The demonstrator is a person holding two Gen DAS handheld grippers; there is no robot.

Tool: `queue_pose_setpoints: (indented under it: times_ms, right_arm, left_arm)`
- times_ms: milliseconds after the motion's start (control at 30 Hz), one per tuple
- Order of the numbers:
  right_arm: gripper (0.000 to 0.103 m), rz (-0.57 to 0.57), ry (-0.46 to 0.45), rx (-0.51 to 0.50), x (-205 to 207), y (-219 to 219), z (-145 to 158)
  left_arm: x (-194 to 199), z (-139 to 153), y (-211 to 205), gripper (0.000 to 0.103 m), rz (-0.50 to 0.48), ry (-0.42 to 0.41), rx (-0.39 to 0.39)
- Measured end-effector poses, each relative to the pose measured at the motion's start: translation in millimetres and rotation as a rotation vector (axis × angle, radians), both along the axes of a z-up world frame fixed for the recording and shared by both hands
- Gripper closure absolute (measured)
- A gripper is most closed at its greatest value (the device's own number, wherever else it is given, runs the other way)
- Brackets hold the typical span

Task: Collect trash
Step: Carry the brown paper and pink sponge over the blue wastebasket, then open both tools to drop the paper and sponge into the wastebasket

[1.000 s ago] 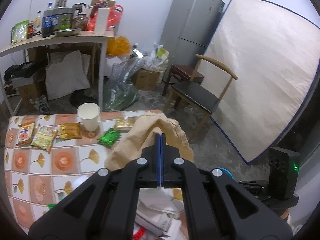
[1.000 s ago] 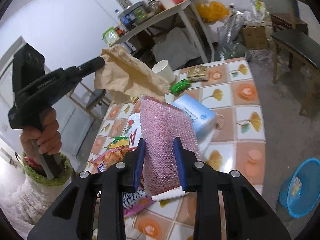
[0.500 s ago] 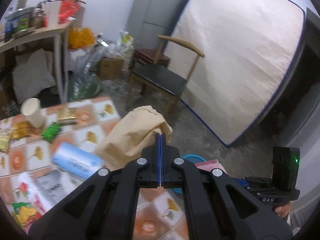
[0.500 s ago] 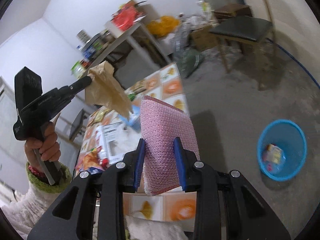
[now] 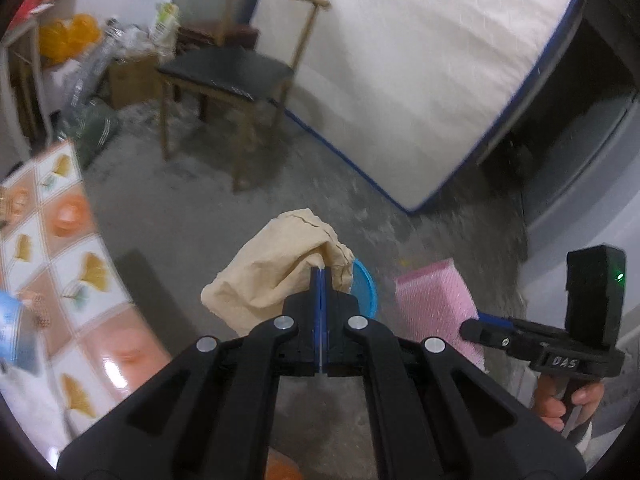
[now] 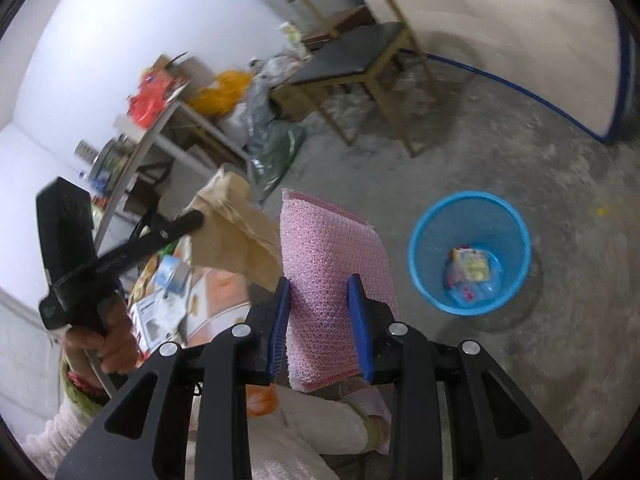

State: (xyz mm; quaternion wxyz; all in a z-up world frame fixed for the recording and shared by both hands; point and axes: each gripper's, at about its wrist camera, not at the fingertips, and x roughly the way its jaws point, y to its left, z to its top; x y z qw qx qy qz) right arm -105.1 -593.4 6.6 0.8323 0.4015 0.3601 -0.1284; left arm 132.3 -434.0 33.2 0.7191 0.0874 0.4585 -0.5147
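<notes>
Left wrist view: left gripper (image 5: pixel 320 276) jaws pressed together on a crumpled tan paper bag (image 5: pixel 276 280), held in the air above the round blue plastic waste basket (image 5: pixel 365 288), whose rim shows just behind the bag. Right gripper (image 6: pixel 318 292) jaws clamped on a pink bubble-wrap mailer (image 6: pixel 332 264), upright, left of the basket (image 6: pixel 424 224) on the grey concrete floor (image 6: pixel 560 280). Wrappers lie inside the basket. Wooden chair with black seat (image 5: pixel 228 68) stands well beyond it.

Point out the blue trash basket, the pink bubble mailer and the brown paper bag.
blue trash basket (image 6: pixel 424 276), right wrist view, on its left wall.
pink bubble mailer (image 6: pixel 324 256), right wrist view, on its upper face.
brown paper bag (image 5: pixel 276 276), left wrist view, on its crumpled middle.
</notes>
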Motion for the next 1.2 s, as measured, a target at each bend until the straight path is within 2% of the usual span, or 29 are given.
queue_pose_setpoints:
  times_ms: [167,400,533,733,767,833,933,1000,1200]
  right_arm:
    - [0.074,-0.064,0.023,0.059,-10,-27,-27]
    - [0.074,-0.125,0.079,0.153,1,-59,-78]
    - [0.074,-0.149,0.119,0.179,12,-76,-103]
    - [0.071,-0.187,0.16,0.165,27,-105,-120]
    - [0.069,-0.193,0.175,0.154,30,-111,-123]
    - [0.052,-0.195,0.189,0.138,35,-119,-129]
    - [0.049,-0.23,0.24,0.099,34,-128,-139]
    - [0.049,-0.242,0.243,0.117,29,-129,-145]
    - [0.048,-0.258,0.218,0.099,6,-118,-141]
  left_arm:
    - [-15,-47,-47,0.103,-0.042,0.061,0.074]
    - [-28,-101,-100,0.103,-0.088,0.109,0.164]
    - [-26,-123,-121,0.103,-0.096,0.138,0.191]
    - [-26,-141,-154,0.103,-0.106,0.145,0.2]
    - [-26,-144,-158,0.098,-0.102,0.141,0.2]
    - [-25,-148,-166,0.063,-0.077,0.142,0.193]
    - [-24,-147,-165,0.058,-0.039,0.16,0.158]
    - [-24,-145,-162,0.055,-0.036,0.176,0.139]
    - [-30,-121,-137,0.051,-0.063,0.12,0.095]
